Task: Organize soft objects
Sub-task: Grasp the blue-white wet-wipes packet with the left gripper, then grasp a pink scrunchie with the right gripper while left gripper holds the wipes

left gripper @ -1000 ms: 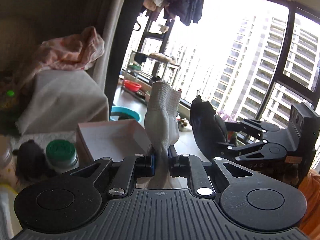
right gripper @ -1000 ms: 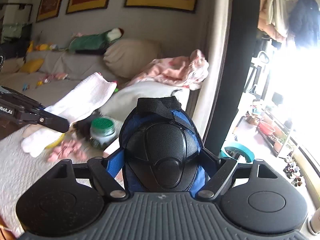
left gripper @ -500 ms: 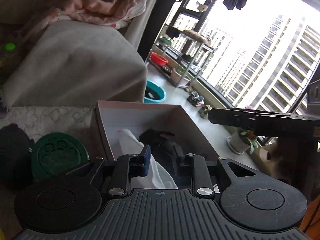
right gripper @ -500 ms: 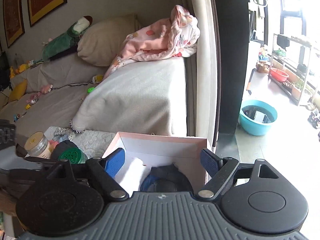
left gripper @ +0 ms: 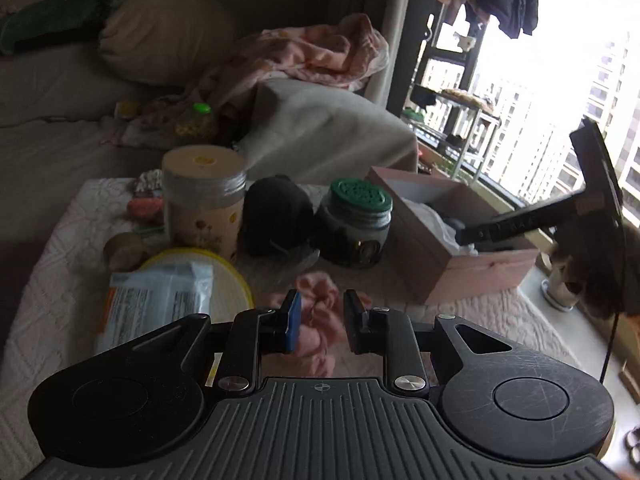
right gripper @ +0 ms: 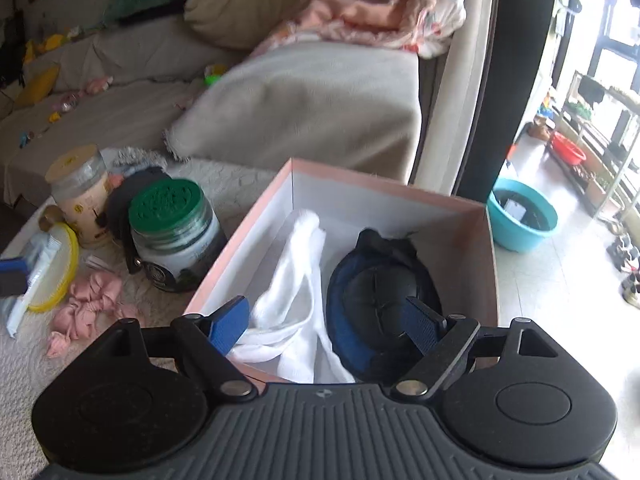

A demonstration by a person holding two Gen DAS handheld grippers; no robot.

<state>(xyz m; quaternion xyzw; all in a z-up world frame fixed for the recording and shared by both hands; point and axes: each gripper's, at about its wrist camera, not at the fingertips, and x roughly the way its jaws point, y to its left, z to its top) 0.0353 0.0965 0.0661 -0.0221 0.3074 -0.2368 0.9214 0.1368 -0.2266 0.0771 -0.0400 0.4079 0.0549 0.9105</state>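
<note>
Since half a second ago, both of my tongs have pulled back from the pink box [right gripper: 440,200]: the white sock [right gripper: 296,280] and the black and blue knee pad [right gripper: 380,292] now lie side by side inside it, sock toward the box's left wall, pad toward its right, neither one gripped. My right tongs [right gripper: 328,324] are spread wide and empty, hanging just above the near rim of the box, which sits at the right edge of the worktop [left gripper: 60,248]. My left tongs [left gripper: 319,320] have swung away to the near middle of the worktop; they are parted and empty, with a crumpled pink cloth [left gripper: 320,320] lying on the quilted cover right below and between the 2 pads, though I cannot tell whether they touch it. Behind that cloth stands a jar with a green lid [left gripper: 356,220], just beside the box's left wall, with a dark soft object [left gripper: 276,216] to its left and a taller jar with a pale lid [left gripper: 202,200] beyond that. Toward the left edge lies a yellow-rimmed plate [left gripper: 236,276] with a plastic packet [left gripper: 156,300] resting on it. A sofa [right gripper: 312,96] with a pink blanket [right gripper: 384,12] runs along the far edge.
</note>
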